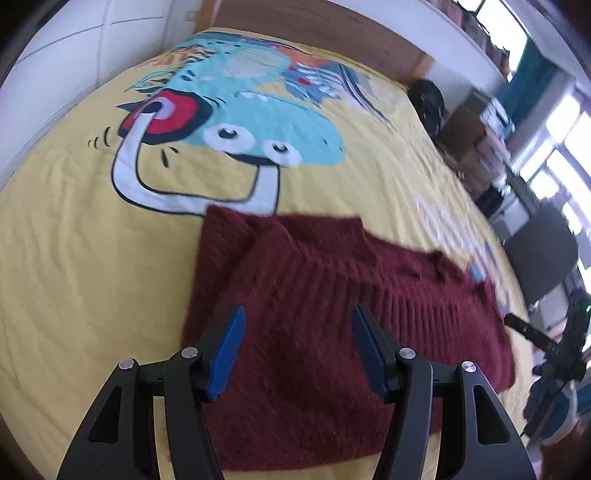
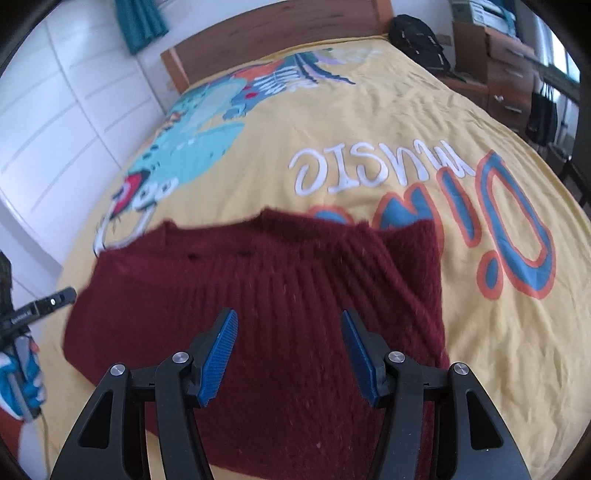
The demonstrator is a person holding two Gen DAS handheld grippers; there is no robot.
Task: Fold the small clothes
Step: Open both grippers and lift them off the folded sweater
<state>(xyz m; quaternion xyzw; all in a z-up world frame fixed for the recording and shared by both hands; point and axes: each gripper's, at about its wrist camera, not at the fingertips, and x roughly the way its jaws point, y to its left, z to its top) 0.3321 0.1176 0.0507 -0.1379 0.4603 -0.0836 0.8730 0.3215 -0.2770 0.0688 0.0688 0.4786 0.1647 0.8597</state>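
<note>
A dark red knitted sweater (image 1: 314,277) lies folded on the yellow cartoon bedspread (image 1: 74,258), its ribbed fabric spread toward both cameras. My left gripper (image 1: 300,310) hovers open just above its near left part, with nothing between the blue pads. In the right wrist view the same sweater (image 2: 258,266) fills the lower middle, and my right gripper (image 2: 288,313) hangs open over it, also empty. Each tool shows at the edge of the other's view as a black finger (image 1: 524,330) and a black finger (image 2: 48,302).
The bedspread (image 2: 498,350) covers a bed with a wooden headboard (image 2: 277,33). A black backpack (image 2: 417,37) and brown drawers (image 2: 509,62) stand beside the bed's far right corner. White wardrobe doors (image 2: 55,129) line the left side. A blue and white object (image 2: 18,376) sits low left.
</note>
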